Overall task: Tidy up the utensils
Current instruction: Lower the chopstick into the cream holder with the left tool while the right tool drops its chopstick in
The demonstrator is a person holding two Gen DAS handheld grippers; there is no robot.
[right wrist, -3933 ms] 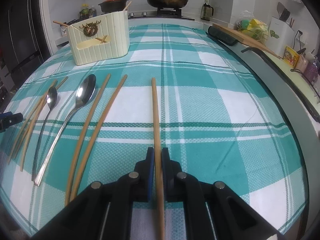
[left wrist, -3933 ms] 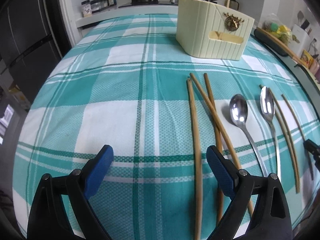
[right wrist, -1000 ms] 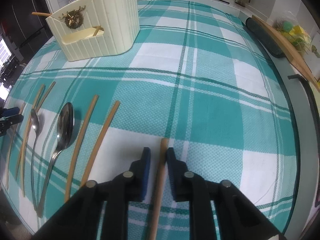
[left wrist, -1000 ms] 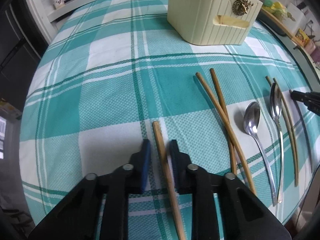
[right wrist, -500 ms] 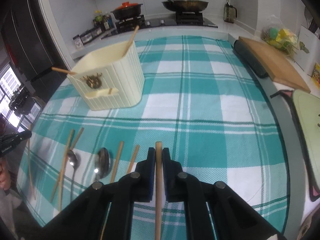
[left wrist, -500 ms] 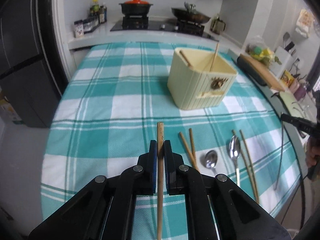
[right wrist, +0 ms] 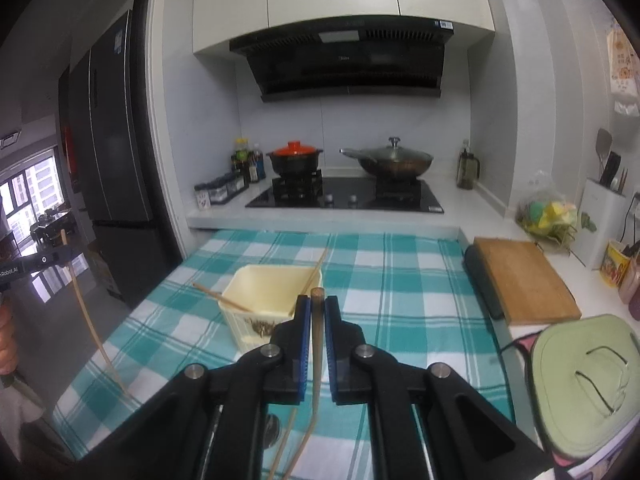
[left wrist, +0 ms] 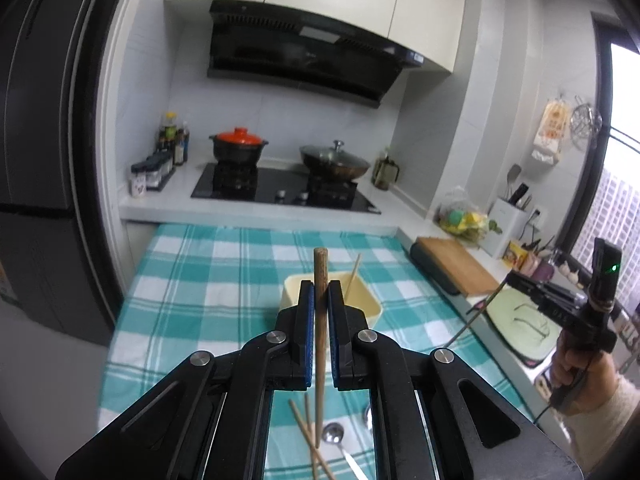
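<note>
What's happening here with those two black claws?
A person is tidying utensils on a checked tablecloth. The left claw and the right claw each pinch one wooden chopstick, lifted above the cream holder. Two spoons and two chopsticks lie on the cloth.

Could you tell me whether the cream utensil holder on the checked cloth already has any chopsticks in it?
Yes, in the right wrist view two chopsticks lean inside the cream holder, their ends poking past its rim.

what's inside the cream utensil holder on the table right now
Two chopsticks stand in the cream utensil holder, leaning out over its rim to either side. The inside walls look bare; its bottom is hidden by the near wall and the right gripper.
</note>
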